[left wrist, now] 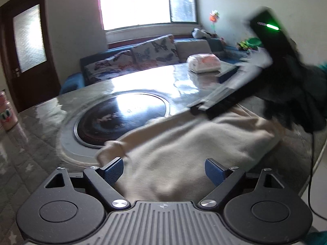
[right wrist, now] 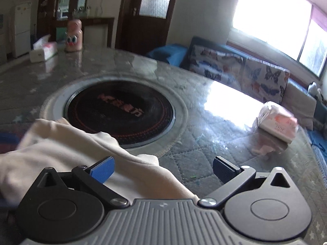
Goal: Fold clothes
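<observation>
A cream top (left wrist: 184,143) lies bunched on the counter (left wrist: 51,118), low in the frame, next to the round black hob (left wrist: 122,114). The left tongs (left wrist: 164,172) are wide open over it, holding nothing. The right tongs (right wrist: 162,170) are wide open too, empty.

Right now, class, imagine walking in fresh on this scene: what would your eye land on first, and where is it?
First, the cream garment lying rumpled on the near part of the round table, with both open grippers, left gripper and right gripper, just above it. Next, the dark round hotplate set into the table's middle. Beyond it, bright windows over a butterfly-patterned sofa.
</observation>
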Demonstrator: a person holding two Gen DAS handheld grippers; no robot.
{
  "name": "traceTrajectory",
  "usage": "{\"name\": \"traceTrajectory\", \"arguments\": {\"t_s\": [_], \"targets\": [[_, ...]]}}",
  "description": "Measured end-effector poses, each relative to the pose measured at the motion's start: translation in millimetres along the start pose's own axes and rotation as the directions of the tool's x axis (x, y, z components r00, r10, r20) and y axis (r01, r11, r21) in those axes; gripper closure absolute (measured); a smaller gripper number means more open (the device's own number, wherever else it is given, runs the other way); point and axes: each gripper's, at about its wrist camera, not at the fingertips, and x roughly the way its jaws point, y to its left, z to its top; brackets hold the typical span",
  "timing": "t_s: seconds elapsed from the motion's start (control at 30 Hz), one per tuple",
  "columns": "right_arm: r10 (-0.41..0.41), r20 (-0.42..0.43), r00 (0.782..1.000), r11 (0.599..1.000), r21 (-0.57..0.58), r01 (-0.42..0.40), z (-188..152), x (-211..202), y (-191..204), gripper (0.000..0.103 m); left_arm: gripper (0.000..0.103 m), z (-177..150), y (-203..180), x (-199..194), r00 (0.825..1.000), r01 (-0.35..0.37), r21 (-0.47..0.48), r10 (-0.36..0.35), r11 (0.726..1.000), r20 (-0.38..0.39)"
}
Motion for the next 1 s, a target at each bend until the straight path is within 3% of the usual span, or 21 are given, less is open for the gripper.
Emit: {"name": "traceTrajectory", "arguments": {"t_s": [0.17,0.37,0.5,0.73,1.0], "targets": [[0.028,0.051,0.998,0.999,-0.03,-0.027,-15.1,-33.4,15.0,0.0,0.015,-1.4,26.6,-4.6,0.997,-0.071,-0.101,0.07,0.992,-0.015],[0.077,0.058,0.995,0.994,-0.077,-0.072,-41.4,-52.4,42.5,0.0,0.015,-9.7,40.9,0.8,0.992,-0.124,-0.142,0.118,0.982,-0.045],[0.076,0.024,0.997,0.993,-0.093,-0.074,-53.2,-50.9,52.3,0.0,0.015,-19.5,46.0,4.0,0.99,-0.128,-0.148,0.118,0.981,-0.074],[0.104,0.054,0.993,0.988,-0.119,-0.097,-43.8,-65.5,59.3,0.0,0.016,-17.1,69.8,-4.2,0.992,-0.121,-0.241,0.107,0.963,-0.069],[0.227,0.035,0.973,0.947,-0.241,-0.213,-35.4,-68.7,100.3,0.003,0.034,-10.2,101.1,-3.7,0.993,-0.106,-0.343,0.081,0.933,-0.087]]}}
